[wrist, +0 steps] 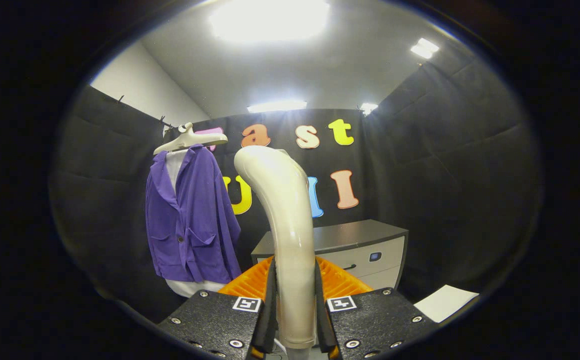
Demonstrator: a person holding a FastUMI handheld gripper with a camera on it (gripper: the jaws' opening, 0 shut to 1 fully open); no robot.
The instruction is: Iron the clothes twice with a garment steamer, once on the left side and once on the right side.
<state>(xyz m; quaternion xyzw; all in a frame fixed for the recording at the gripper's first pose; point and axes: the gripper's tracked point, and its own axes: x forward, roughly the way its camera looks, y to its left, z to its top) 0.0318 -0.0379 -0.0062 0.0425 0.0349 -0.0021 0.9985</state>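
The steamer (290,235) is clamped upright between the gripper (294,320) fingers, both pressing its handle low down; it looks rigid, smooth and probably a bit slippery, so gripping low seems smart. The purple jacket (189,220) hangs soft at 10 o'clock beyond the fingers, cabinet (360,245) at 1 o'clock, with open room between.

Grey cabinet (355,247) with dark top and pale drawer fronts, against the black cloth wall (450,175) at the back corner. White sheet of paper (445,302) lying flat, near the cabinet's side. Bright ceiling lights (269,20) overhead. Pale plain wall (139,87) above the cloth.
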